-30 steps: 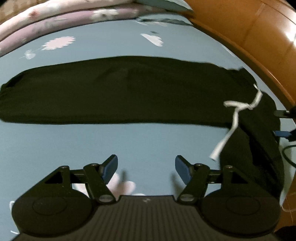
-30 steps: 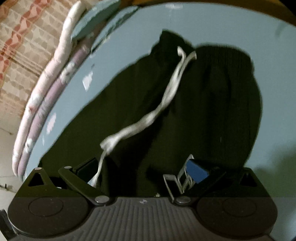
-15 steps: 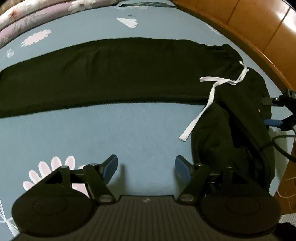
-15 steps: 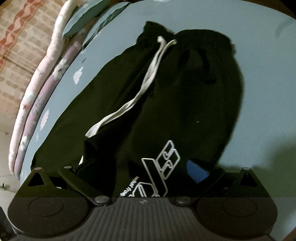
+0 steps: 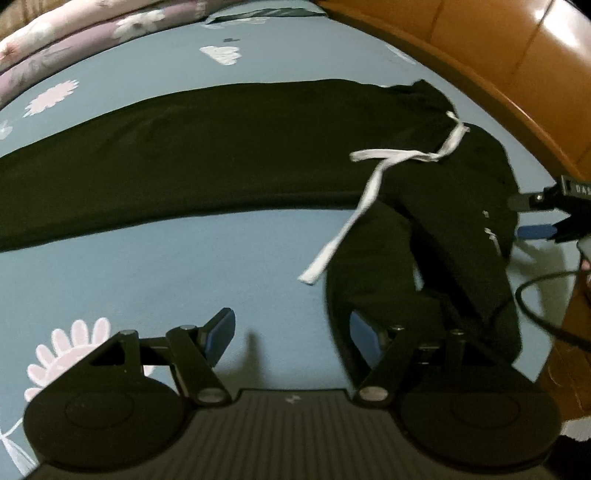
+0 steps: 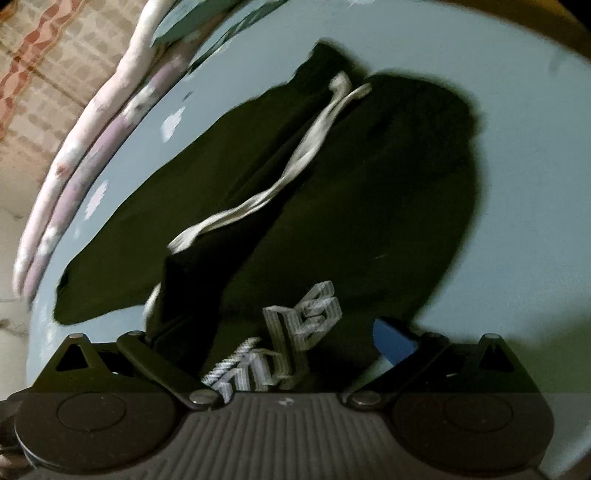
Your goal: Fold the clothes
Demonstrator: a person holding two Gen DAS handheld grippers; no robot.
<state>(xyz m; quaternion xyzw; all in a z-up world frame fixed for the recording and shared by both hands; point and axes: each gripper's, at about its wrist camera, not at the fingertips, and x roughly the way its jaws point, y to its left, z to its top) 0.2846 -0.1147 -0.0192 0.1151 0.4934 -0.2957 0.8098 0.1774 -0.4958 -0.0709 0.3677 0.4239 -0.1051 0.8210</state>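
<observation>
Left gripper (image 5: 291,332) has slid toward the black pants' (image 5: 229,147) bunched leg on the bed (image 5: 166,258), jaws gaping empty; right gripper (image 6: 280,343) looks clenched on fabric, so the dangling drawstring (image 5: 373,184) could get folded in.

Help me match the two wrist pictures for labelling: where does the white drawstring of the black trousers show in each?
Left wrist view: the white drawstring lies right of centre, running from the waistband down-left onto the blue sheet.
Right wrist view: the drawstring runs diagonally through the upper middle, across the black trousers.
Shared landmark: the floral bedding roll, top left in both.
</observation>
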